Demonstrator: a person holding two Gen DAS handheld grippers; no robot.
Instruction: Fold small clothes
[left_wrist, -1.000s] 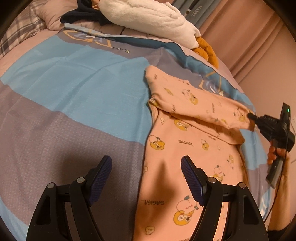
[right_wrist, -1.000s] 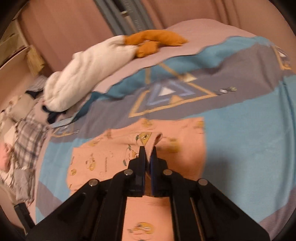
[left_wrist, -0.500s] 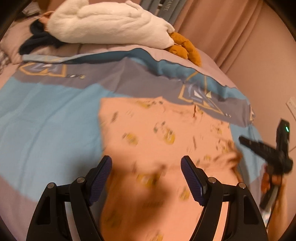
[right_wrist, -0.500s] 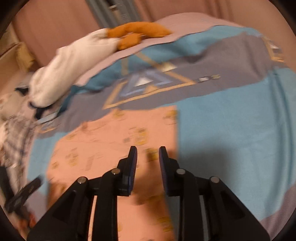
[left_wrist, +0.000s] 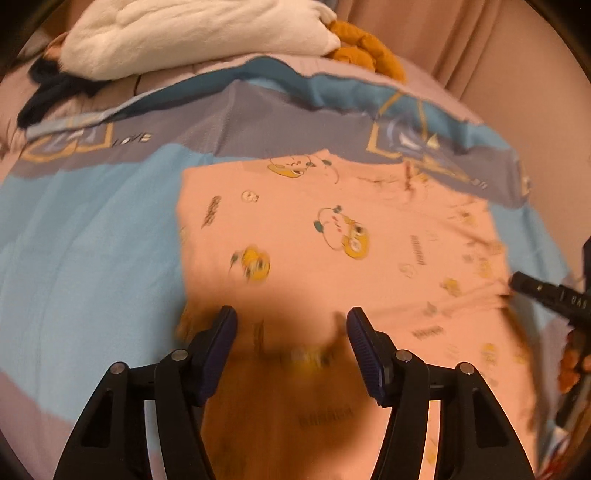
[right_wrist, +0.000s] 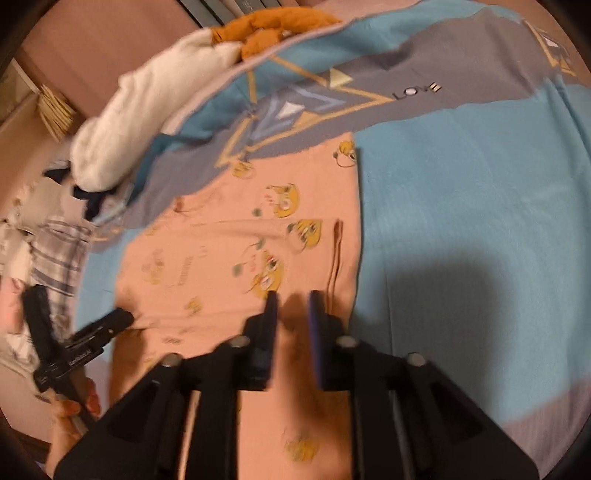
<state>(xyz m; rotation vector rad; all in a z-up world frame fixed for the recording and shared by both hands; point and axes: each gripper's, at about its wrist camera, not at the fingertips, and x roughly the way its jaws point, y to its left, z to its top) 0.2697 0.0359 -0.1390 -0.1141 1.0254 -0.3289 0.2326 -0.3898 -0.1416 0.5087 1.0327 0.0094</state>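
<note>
Peach garment (left_wrist: 332, 229) on bedspread (left_wrist: 92, 240)

Left gripper (left_wrist: 291, 325): matte black triangular arms with cut-out openings, each jointed by silver round-headed screws; jaws faced with dark blue ribbed pads. Right gripper (right_wrist: 291, 306): identical black frame, silver screws, blue-padded jaws. Its black body, beside the peach garment (left_wrist: 332, 236), bears small white lettering.

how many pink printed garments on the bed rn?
1. The pink garment lies flat on the blue-and-grey bedspread, under both grippers. The pile at the head of the bed, white blanket included, may hide others.
</note>
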